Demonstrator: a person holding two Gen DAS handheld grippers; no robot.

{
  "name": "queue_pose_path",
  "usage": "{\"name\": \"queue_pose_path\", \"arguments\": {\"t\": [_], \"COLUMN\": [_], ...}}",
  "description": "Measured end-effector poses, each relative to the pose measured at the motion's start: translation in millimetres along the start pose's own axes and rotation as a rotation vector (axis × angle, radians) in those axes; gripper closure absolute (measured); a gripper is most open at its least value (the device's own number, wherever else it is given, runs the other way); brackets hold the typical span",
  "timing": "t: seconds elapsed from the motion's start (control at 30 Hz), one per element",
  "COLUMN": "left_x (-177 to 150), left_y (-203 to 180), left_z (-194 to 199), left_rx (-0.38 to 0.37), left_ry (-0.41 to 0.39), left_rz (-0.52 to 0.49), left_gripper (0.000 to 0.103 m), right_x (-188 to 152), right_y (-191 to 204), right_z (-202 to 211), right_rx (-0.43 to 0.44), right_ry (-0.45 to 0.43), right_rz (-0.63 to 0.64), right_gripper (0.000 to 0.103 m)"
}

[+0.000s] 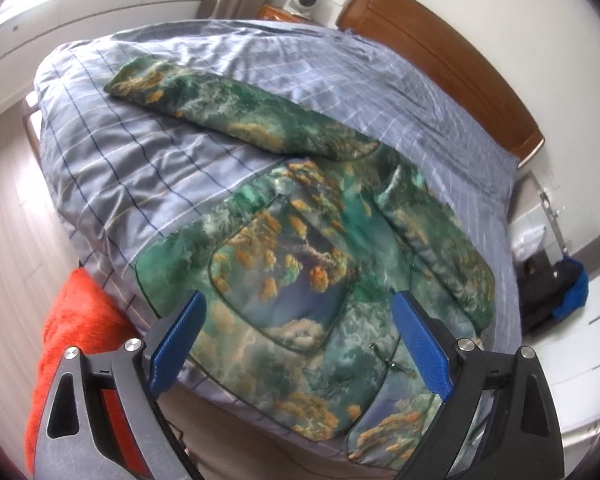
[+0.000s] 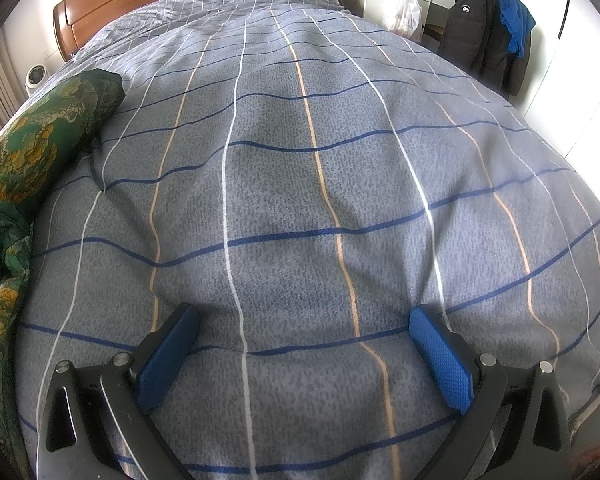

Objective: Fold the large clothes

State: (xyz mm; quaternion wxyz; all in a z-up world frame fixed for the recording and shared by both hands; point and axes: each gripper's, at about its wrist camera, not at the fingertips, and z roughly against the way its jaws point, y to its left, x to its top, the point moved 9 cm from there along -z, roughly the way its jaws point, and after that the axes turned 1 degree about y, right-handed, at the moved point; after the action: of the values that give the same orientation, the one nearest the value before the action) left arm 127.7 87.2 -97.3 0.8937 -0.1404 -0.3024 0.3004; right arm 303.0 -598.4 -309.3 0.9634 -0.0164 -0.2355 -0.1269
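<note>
Folding looks barely begun: green silky jacket with orange floral print (image 1: 300, 240) lies spread on the checked blue-grey duvet (image 2: 300, 200), one sleeve outstretched. Left gripper (image 1: 298, 344) and right gripper (image 2: 304, 354) both gape, empty.

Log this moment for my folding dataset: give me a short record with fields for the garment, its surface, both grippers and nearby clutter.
garment: green patterned jacket, spread flat, one sleeve stretched out away from the body
surface: bed with grey checked duvet, wooden headboard
left gripper: open, over the jacket's lower part, holding nothing
right gripper: open, over bare duvet, jacket at its left edge
fold progress: none visible on the outstretched sleeve
nearby: red cloth beside the bed; dark jacket with blue garment hung beyond it
</note>
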Motion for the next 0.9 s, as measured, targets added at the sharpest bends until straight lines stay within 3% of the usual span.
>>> {"name": "queue_pose_path", "arguments": {"t": [0.27, 0.63, 0.9], "left_x": [-7, -12, -8], "left_y": [20, 12, 12], "left_z": [-19, -29, -20], "left_rx": [0.021, 0.024, 0.04], "left_ry": [0.036, 0.047, 0.006], "left_rz": [0.037, -0.015, -0.047], "left_gripper": [0.008, 0.008, 0.008], "right_x": [0, 0, 0], "right_y": [0, 0, 0], "right_z": [0, 0, 0], "right_rx": [0.0, 0.0, -0.001], "right_ry": [0.0, 0.0, 0.0], "right_rz": [0.0, 0.0, 0.0], "right_gripper": [0.0, 0.0, 0.0]}}
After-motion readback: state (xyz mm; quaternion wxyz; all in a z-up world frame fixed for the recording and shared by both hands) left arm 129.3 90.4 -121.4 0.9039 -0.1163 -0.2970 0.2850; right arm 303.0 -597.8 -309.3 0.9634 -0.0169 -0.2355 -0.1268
